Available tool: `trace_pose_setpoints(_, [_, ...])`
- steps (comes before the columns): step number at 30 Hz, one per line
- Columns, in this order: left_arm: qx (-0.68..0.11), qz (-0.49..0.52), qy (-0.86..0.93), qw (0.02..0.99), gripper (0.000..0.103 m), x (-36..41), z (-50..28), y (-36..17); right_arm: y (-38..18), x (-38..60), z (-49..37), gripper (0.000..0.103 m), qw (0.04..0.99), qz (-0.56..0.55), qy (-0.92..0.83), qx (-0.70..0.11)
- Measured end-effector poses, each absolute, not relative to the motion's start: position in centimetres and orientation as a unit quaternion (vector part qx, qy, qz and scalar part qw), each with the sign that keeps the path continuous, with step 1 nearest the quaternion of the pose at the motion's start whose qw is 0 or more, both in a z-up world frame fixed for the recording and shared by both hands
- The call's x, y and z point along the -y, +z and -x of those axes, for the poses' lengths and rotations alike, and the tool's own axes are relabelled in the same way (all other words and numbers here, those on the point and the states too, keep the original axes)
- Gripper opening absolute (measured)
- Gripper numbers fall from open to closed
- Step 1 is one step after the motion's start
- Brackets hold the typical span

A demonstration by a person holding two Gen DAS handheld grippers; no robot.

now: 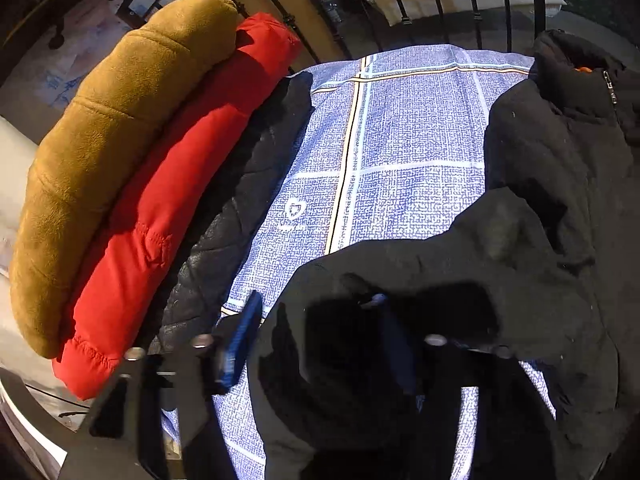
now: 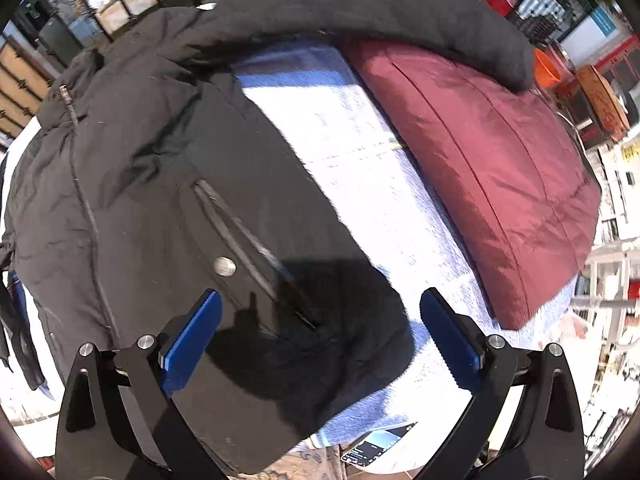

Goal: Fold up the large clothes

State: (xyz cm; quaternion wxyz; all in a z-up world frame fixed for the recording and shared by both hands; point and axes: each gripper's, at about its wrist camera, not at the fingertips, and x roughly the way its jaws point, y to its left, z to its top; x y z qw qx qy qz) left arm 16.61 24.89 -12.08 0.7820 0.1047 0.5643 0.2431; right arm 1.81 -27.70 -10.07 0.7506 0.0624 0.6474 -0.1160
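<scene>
A big black padded jacket [image 2: 140,184] lies on a blue checked sheet [image 1: 400,140], zipper side up. Its sleeve [image 1: 400,276] stretches toward my left gripper [image 1: 316,316]. The left gripper's blue pads [image 1: 240,340] sit around the sleeve's cuff, one pad mostly hidden by the dark cloth. My right gripper [image 2: 320,332] is open and empty, its blue pads [image 2: 192,340] wide apart just above the jacket's lower hem near the pocket zipper [image 2: 248,252].
A stack of folded coats, tan [image 1: 108,152] on red [image 1: 172,208] on black quilted [image 1: 240,200], sits at the sheet's left. A maroon padded coat [image 2: 492,172] lies at the right. A black metal railing [image 1: 436,4] stands behind.
</scene>
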Motion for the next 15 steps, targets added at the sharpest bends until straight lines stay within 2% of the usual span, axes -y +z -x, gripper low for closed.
trace_pose_setpoints(1, [-0.561,-0.092,0.240,0.787,0.075,-25.1,-15.9,-11.7,-10.4,28.4,-1.6,0.098,0.748,-0.066,-0.124,-0.649])
trace_pose_setpoints(4, [-0.565,-0.036,0.219,0.795,0.080,-25.2,-13.3,-10.6,-11.2,29.6,-1.3,0.098,0.744,-0.058,-0.135,-0.652])
trace_pose_setpoints(10, [-0.567,-0.026,0.209,0.797,0.086,-23.7,-8.9,-9.9,-14.9,28.2,-1.5,0.096,0.727,0.031,-0.074,-0.681])
trace_pose_setpoints(11, [-0.571,-0.027,0.206,0.794,0.086,-23.5,-8.7,-10.2,-15.3,27.4,-1.6,0.084,0.729,0.052,-0.054,-0.680])
trace_pose_setpoints(12, [-0.576,-0.026,0.203,0.792,0.086,-23.3,-8.3,-10.5,-15.6,26.9,-1.7,0.054,0.728,0.066,-0.041,-0.681])
trace_pose_setpoints(14, [-0.582,-0.024,0.196,0.788,0.086,-22.8,-7.8,-11.1,-16.0,26.4,-2.2,0.029,0.718,0.082,-0.044,-0.689])
trace_pose_setpoints(15, [-0.585,-0.024,0.190,0.788,0.086,-22.4,-7.6,-11.3,-16.0,26.5,-2.5,0.022,0.717,0.078,-0.041,-0.692])
